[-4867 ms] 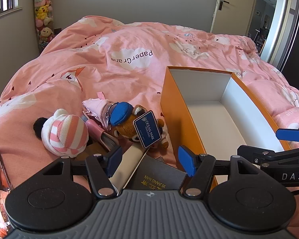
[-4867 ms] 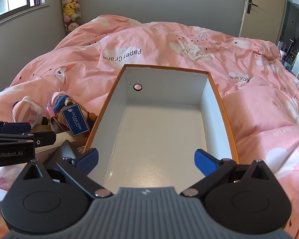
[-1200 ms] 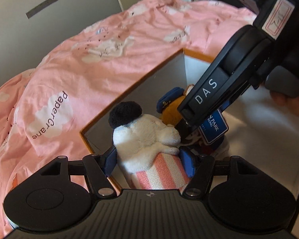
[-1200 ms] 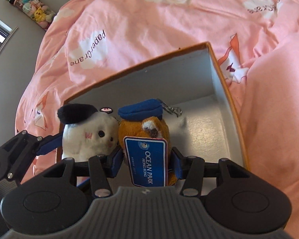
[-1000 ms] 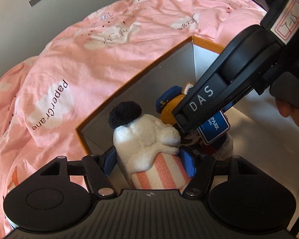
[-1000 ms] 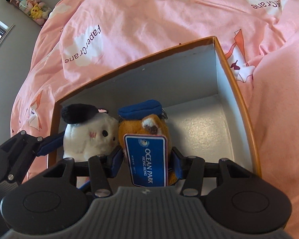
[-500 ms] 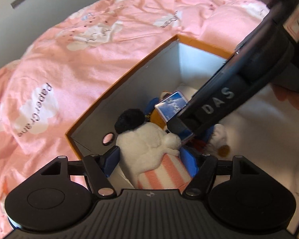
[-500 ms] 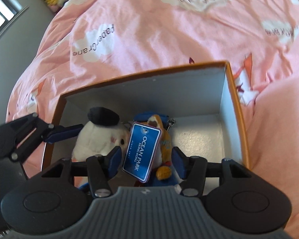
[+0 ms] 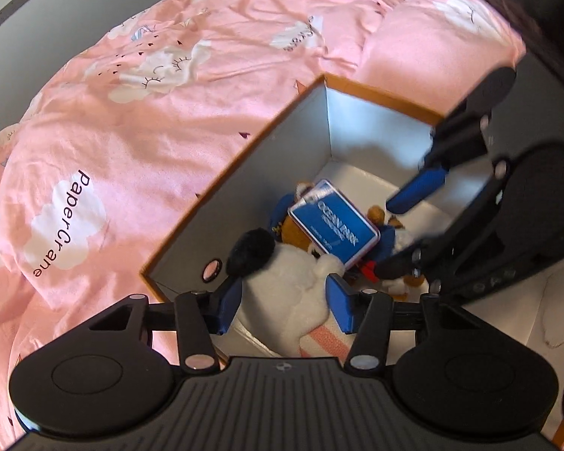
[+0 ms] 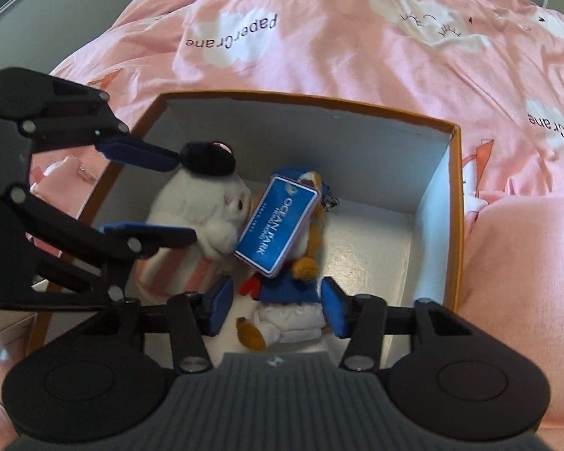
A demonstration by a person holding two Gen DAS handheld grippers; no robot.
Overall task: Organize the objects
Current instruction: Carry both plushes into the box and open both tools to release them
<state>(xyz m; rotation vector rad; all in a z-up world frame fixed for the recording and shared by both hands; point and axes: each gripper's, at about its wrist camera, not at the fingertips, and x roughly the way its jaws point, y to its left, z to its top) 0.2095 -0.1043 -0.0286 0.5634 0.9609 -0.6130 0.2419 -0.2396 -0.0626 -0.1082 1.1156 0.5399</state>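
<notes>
An orange cardboard box with a white inside sits on the bed. Two toys lie side by side in its near corner. One is a white plush with a black hat and pink-striped body. The other is an orange bear in blue clothes with a blue "Ocean Park" tag. My left gripper hovers just over the white plush, its jaws closing, pads not pressing. My right gripper straddles the bear's lower body, its jaws closing, with a thin gap beside the left pad.
A pink duvet with cloud prints covers the bed all around the box. A small pink item lies outside the box's left wall. The far half of the box floor is bare.
Both toys have settled onto the box floor. The bear has tipped over and its tag has turned sideways. Both grippers have drawn back slightly, and the left jaws have narrowed.
</notes>
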